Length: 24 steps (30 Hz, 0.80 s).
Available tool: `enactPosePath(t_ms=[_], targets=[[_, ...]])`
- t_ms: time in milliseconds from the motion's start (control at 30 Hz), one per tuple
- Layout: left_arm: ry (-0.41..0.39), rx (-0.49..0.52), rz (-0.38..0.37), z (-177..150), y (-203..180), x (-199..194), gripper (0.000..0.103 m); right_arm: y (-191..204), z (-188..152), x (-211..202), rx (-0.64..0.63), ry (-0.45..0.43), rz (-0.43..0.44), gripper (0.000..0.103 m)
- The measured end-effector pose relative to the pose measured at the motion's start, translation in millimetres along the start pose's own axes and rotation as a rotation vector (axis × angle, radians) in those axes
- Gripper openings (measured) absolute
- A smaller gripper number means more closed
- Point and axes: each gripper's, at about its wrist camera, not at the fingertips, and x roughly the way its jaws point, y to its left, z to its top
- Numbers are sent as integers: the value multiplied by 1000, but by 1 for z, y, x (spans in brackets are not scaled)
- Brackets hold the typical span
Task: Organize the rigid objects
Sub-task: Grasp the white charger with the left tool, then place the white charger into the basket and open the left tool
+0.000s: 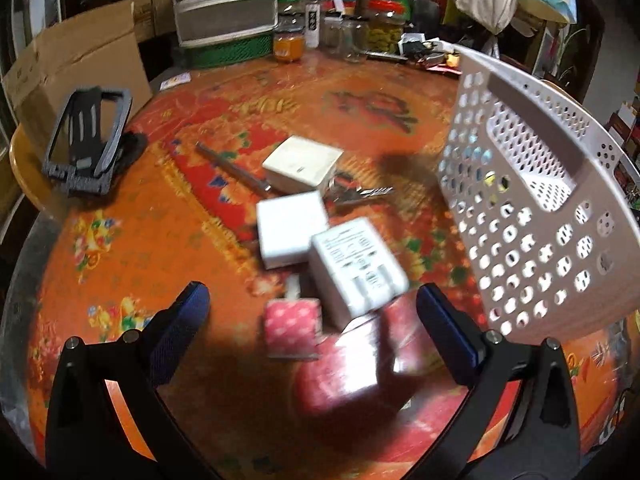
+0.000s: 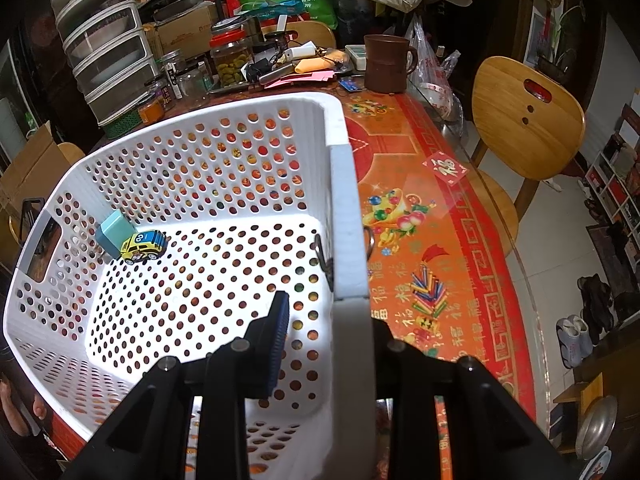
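The left tongs (image 1: 312, 320) stand wide apart above a cluster of small things on the red-and-orange patterned surface (image 1: 160, 248), with nothing gripped between the fingers. Just ahead of them lie a white plug adapter (image 1: 358, 268) with its prongs showing, a pink dotted block (image 1: 292, 330) beside it and a dark red box (image 1: 352, 372) underneath, all blurred. Further on sit a white cube charger (image 1: 290, 232), a flatter white box (image 1: 302, 164), a bunch of keys (image 1: 360, 194) and a thin metal rod (image 1: 236, 168). A black phone stand (image 1: 86, 136) lies well off to the left.

The right tongs (image 2: 324, 340) are clamped narrowly on the rim of the white perforated basket (image 2: 200, 184), one finger inside and one outside its wall. Inside the basket, against the far-left wall, rest a yellow toy car (image 2: 143, 246) and a teal block (image 2: 112, 232), touching. Jars (image 2: 230, 58), stacked drawers (image 2: 108, 52) and a brown mug (image 2: 386, 64) crowd the back of the surface; a wooden chair (image 2: 524, 120) stands at the right.
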Motion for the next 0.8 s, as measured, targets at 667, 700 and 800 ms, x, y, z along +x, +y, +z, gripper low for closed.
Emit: enactPosePath(t_ms=[667, 700, 800], targets=[[-98, -25, -5, 22, 8, -41, 27, 0, 0, 0, 0, 1, 0, 28], [-112, -27, -6, 25, 8, -47, 27, 0, 0, 0, -1, 1, 0, 28], [-159, -20, -13, 35, 6, -70, 27, 1, 0, 0, -1, 1, 1, 28]])
